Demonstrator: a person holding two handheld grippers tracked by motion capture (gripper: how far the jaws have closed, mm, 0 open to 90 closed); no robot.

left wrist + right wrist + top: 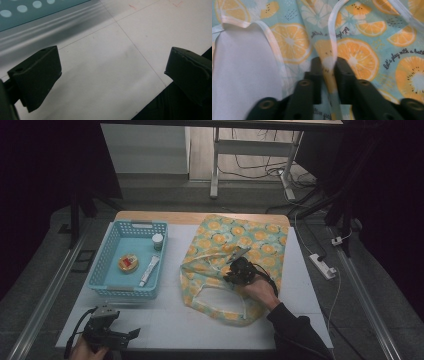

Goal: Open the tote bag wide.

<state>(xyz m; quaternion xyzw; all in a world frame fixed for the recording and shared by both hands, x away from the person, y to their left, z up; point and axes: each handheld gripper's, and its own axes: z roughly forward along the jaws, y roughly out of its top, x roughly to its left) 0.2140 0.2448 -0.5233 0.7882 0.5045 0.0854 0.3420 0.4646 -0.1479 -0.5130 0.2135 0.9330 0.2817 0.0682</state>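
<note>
The right gripper (329, 65) has pinched a fold of the bag (362, 55) tight between its jaws; the bag lies flat on the table (170, 320), just beside the basket (107, 251); the left gripper (112, 72) is wide open with nothing in it, low over the table near the front edge.
</note>
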